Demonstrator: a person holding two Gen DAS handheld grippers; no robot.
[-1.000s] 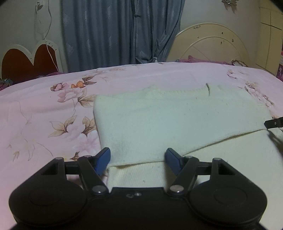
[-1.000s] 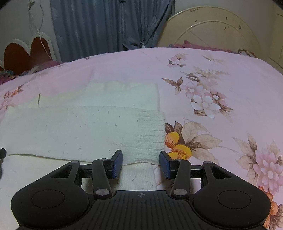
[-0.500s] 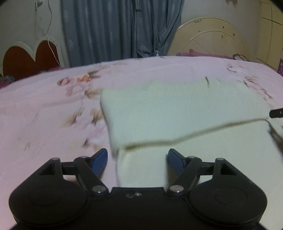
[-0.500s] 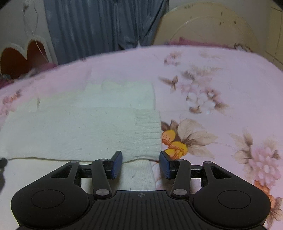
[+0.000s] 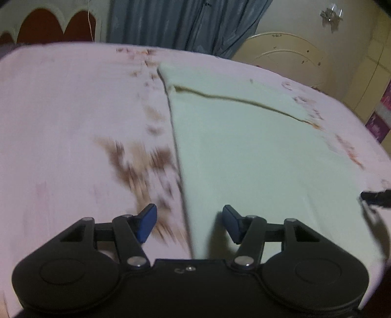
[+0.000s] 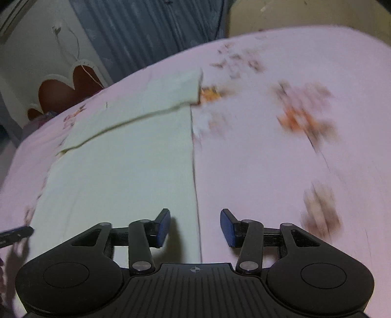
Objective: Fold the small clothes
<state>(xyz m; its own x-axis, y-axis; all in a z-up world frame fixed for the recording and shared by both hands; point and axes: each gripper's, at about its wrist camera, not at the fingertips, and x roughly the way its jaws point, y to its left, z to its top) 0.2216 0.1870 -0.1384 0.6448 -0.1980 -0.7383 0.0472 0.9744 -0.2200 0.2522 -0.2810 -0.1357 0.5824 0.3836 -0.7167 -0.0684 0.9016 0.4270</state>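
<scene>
A cream knit sweater point(image 5: 244, 146) lies flat on the pink floral bedspread point(image 5: 73, 110), with a sleeve folded across its far part point(image 5: 232, 83). My left gripper point(image 5: 189, 223) is open and empty, straddling the sweater's left edge near its near end. In the right wrist view the sweater point(image 6: 122, 166) fills the left half, and my right gripper point(image 6: 195, 226) is open and empty, straddling its right edge. Each gripper's tip shows at the edge of the other's view point(image 5: 376, 198) point(image 6: 14, 232). Both views are motion-blurred.
Blue curtains point(image 5: 183, 22) hang behind the bed. A cream curved headboard point(image 5: 286, 51) stands at the back right and a red heart-shaped board point(image 6: 70, 90) at the back left. The bedspread point(image 6: 281, 159) extends to the right of the sweater.
Both grippers have pulled back from the folded sleeve toward the sweater's near end and risen. The left view has tilted right, the right view left. Both stay open.
</scene>
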